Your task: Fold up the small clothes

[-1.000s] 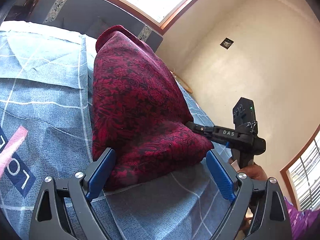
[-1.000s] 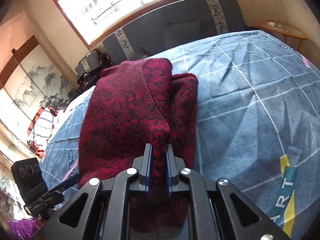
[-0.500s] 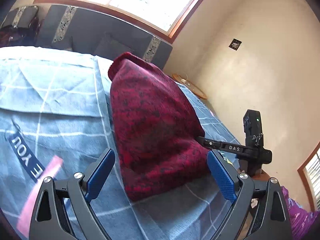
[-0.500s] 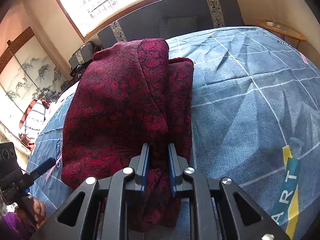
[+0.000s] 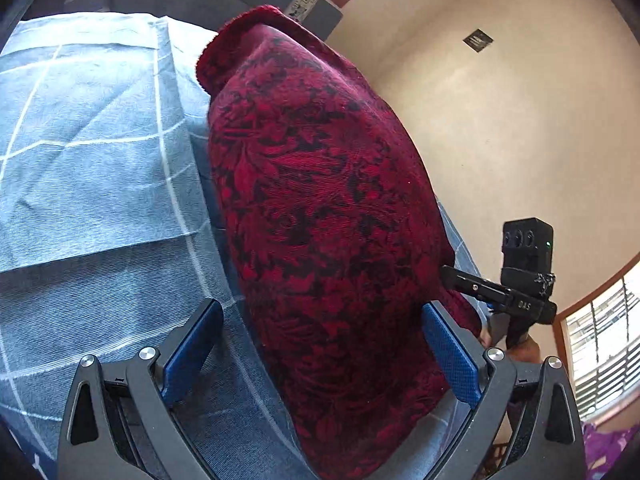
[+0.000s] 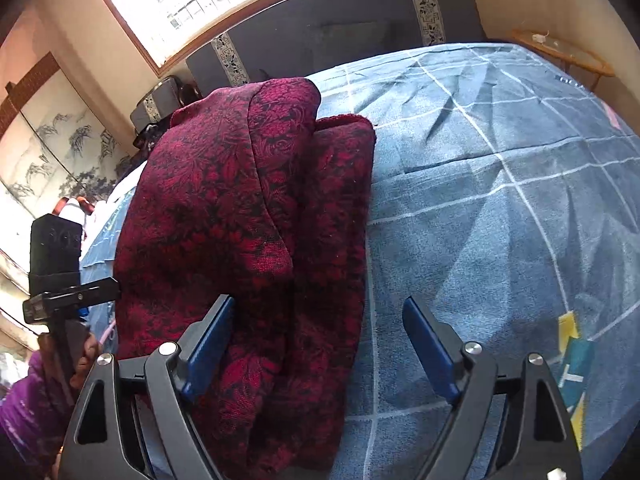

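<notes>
Nearest in the right wrist view, the right gripper (image 6: 316,344) is seen with its jaws opening fast: half a second ago and a second ago they were pinched on a fold of the red patterned garment (image 6: 256,240), and now the blue pads stand well apart with nothing pressed between them. The left pad lies against the near right part of the cloth; the right pad is clear, over the bed cover (image 6: 500,208). The garment has been let go and is left lying on the bed as a long folded bundle, with one layer lapped over another along its length. In the left wrist view, the left gripper (image 5: 320,354) is seen with jaws opening a little further, nearly at their widest; the garment's near end now sits between the pads, where a second ago it lay just beyond them. No pinch is made: the right pad is close against the cloth, the left pad stands clear over the cover. Farther off, the garment's far end reaches toward the dark headboard (image 6: 340,20) under the window. The release is judged to mark one fold as laid down; the left gripper's advance suggests that a fresh grip at the near end is being prepared, probably for a further fold or a tidy-up. A loose upper layer could slip when next lifted.
</notes>
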A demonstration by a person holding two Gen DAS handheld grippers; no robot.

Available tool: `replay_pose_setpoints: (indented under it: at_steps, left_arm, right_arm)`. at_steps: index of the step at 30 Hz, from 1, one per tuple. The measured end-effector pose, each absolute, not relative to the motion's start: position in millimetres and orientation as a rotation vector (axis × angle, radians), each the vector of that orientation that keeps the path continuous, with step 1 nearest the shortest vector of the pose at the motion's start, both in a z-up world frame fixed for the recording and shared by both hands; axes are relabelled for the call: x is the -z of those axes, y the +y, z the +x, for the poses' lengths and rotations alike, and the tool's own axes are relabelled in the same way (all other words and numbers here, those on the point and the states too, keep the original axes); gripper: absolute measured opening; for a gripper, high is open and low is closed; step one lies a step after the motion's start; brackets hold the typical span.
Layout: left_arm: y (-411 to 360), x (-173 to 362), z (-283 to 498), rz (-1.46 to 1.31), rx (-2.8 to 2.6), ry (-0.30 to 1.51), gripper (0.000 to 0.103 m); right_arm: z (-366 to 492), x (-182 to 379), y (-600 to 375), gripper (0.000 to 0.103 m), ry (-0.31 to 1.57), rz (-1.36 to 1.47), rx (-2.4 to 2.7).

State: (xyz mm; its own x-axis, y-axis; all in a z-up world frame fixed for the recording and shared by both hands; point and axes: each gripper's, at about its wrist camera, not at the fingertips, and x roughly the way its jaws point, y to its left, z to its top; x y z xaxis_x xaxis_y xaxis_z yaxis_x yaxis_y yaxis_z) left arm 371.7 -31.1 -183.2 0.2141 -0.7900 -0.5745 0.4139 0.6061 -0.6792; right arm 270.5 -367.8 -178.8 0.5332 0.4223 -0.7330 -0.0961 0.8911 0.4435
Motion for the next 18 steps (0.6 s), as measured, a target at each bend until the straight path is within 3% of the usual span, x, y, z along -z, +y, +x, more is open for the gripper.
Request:
replay_pose_setpoints:
  at_steps: [10, 14, 18]
  left_arm:
    - [-40.7, 181.2, 381.5, -0.382, 0.987, 1.079, 0.098]
    - [-39.5, 178.5, 378.6, -0.366, 0.911, 1.086, 0.096]
    - [-50.0, 170.3, 371.3, -0.279, 0.832, 1.082, 0.095]
  right_arm:
    - [305.8, 191.8, -364.2, 0.084, 1.017, 0.44, -0.487]
    - [304.3, 191.6, -364.8, 0.07, 1.01, 0.437, -0.505]
    - [303.8, 190.9, -368.6, 0.067, 0.998, 0.443, -0.515]
